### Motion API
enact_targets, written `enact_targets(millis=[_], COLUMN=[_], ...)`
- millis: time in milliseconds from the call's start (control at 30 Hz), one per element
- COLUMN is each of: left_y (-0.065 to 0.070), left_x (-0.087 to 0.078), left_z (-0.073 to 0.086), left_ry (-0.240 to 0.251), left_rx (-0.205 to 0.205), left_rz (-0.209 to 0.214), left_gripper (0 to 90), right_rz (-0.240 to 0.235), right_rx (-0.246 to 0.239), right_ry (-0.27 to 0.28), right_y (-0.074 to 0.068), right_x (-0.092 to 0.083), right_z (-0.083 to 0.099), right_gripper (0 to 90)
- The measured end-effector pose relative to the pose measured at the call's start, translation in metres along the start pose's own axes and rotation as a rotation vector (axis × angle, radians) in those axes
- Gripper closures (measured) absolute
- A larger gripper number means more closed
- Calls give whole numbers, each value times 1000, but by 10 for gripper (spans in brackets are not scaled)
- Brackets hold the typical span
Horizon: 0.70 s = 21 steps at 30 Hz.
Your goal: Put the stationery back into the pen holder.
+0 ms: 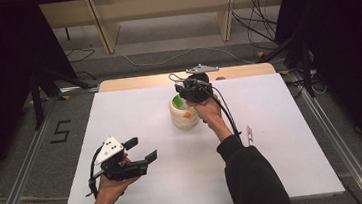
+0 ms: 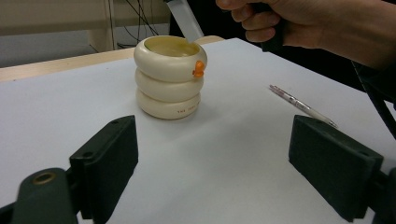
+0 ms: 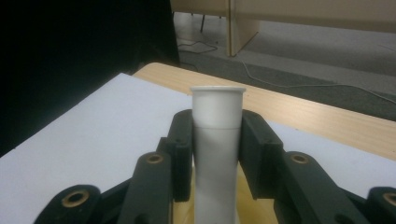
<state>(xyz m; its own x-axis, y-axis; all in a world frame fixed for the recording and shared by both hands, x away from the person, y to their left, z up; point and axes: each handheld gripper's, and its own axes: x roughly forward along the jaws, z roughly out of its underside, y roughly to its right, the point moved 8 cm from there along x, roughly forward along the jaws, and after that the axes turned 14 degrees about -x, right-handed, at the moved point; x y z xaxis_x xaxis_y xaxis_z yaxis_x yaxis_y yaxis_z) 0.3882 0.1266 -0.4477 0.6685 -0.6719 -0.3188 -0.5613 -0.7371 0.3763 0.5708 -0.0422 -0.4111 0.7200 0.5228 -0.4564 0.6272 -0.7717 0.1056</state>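
Observation:
A cream pot (image 1: 184, 114) made of three stacked rings stands near the middle of the white table, with a small orange figure (image 2: 199, 69) on its rim. Directly above it is my right gripper (image 1: 193, 88), pointing down and shut on a white tube (image 3: 217, 112) with a flared end. The tube's (image 2: 186, 21) lower end dips into the pot's (image 2: 168, 79) mouth. Low at the front left, my left gripper (image 1: 142, 150) faces the pot with its jaws wide open (image 2: 233, 158) and nothing between them.
A pen (image 1: 249, 134) lies on the table to the right of the pot, also seen from the left gripper view (image 2: 301, 105). The white sheet (image 1: 176, 183) covers the table. A wooden strip (image 1: 137, 82) runs along the far edge, with cables on the floor beyond.

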Motion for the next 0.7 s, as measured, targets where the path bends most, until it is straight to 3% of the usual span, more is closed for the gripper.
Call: enact_targets(millis=[700], left_y=[0], left_x=[0], left_z=[0], left_ry=[0], left_rx=[-1], left_rz=[1], left_gripper=[153], right_rz=[14], right_rx=[-7], right_ry=[-34], right_y=[-1], right_x=[13], right_z=[10], right_gripper=[677])
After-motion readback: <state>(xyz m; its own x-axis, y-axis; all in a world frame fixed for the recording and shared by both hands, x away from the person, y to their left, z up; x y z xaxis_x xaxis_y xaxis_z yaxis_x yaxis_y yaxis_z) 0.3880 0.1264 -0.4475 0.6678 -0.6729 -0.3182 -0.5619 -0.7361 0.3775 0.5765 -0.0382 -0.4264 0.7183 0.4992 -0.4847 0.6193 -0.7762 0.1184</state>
